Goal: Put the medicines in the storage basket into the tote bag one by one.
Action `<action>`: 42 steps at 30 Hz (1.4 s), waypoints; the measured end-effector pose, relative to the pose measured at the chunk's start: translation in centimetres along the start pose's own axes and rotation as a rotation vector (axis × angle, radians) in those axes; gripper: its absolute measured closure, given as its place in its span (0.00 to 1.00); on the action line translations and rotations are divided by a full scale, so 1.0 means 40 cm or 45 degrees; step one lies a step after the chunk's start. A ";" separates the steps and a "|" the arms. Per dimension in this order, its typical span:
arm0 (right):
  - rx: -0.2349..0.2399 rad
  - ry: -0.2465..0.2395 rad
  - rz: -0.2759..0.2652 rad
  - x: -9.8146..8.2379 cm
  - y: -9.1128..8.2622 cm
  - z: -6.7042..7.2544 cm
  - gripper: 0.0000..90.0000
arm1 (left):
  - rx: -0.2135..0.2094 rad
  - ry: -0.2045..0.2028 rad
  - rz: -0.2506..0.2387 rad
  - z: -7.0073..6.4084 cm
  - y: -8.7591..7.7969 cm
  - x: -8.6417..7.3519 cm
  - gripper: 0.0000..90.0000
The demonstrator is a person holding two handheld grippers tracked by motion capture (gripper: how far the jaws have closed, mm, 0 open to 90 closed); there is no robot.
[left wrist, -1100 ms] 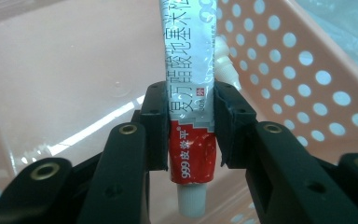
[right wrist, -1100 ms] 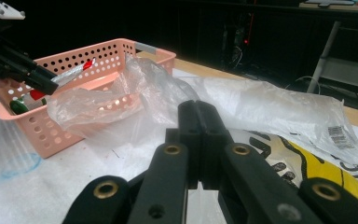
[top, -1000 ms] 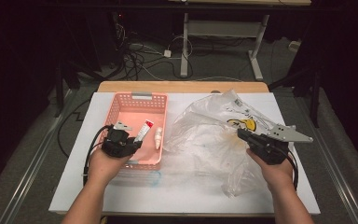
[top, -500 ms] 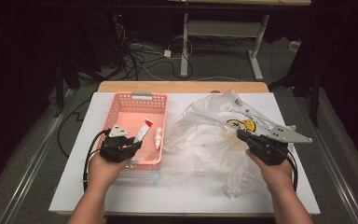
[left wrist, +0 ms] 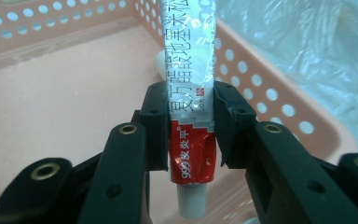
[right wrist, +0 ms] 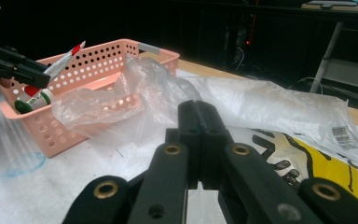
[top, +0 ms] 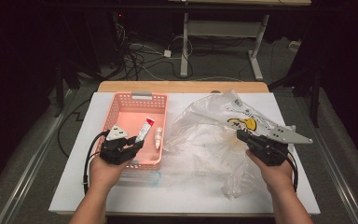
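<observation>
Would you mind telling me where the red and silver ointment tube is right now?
In the high view the ointment tube sits left of centre, over the pink basket, clamped in the left hand-held gripper, beside a small white bottle.

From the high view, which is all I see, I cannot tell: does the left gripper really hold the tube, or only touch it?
Observer: It holds it. In the left gripper view the left gripper has both pads pressed on the tube, at the edge of its red part.
Operator: Which end points to the hand?
Observer: The white cap end; the silver part extends away over the pink basket.
Operator: And the right gripper?
Observer: In the right gripper view the right gripper has its jaws closed together, and the plastic bag lies beyond them; whether they pinch the film, I cannot tell.
</observation>
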State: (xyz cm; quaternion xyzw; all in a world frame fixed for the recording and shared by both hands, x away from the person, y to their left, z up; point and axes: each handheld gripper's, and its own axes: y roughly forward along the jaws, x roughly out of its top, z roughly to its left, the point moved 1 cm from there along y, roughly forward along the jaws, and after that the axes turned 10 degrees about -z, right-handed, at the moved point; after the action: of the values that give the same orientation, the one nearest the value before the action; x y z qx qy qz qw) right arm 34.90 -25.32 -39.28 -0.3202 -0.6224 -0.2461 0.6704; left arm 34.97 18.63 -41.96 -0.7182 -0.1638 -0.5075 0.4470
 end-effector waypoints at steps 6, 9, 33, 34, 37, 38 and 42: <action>0.002 0.004 0.000 0.001 -0.001 0.001 1.00 | -0.040 0.003 -0.027 -0.020 -0.011 0.011 0.74; 0.006 -0.002 -0.002 0.002 0.000 0.002 1.00 | -0.060 0.005 -0.039 -0.031 -0.015 0.016 0.74; 0.011 0.003 -0.003 0.001 0.000 0.001 1.00 | -0.209 0.067 -0.079 -0.136 -0.018 0.043 0.74; 0.012 0.004 -0.004 0.001 0.000 0.001 1.00 | -0.218 0.063 -0.082 -0.140 -0.017 0.043 0.74; 0.013 0.005 -0.003 0.001 0.000 0.002 1.00 | -0.237 0.066 -0.077 -0.152 -0.012 0.042 0.74; 0.014 0.005 -0.002 0.001 0.000 0.002 1.00 | -0.247 0.070 -0.071 -0.156 -0.010 0.041 0.74; 0.013 0.005 -0.004 0.001 0.000 0.001 1.00 | -0.277 0.090 -0.053 -0.181 0.002 0.037 0.74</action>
State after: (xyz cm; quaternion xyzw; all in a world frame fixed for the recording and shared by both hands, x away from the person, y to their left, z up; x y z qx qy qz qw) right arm 34.87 -25.26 -39.24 -0.3152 -0.6230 -0.2445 0.6728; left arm 31.45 12.39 -40.10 -0.7406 -0.1066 -0.5565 0.3613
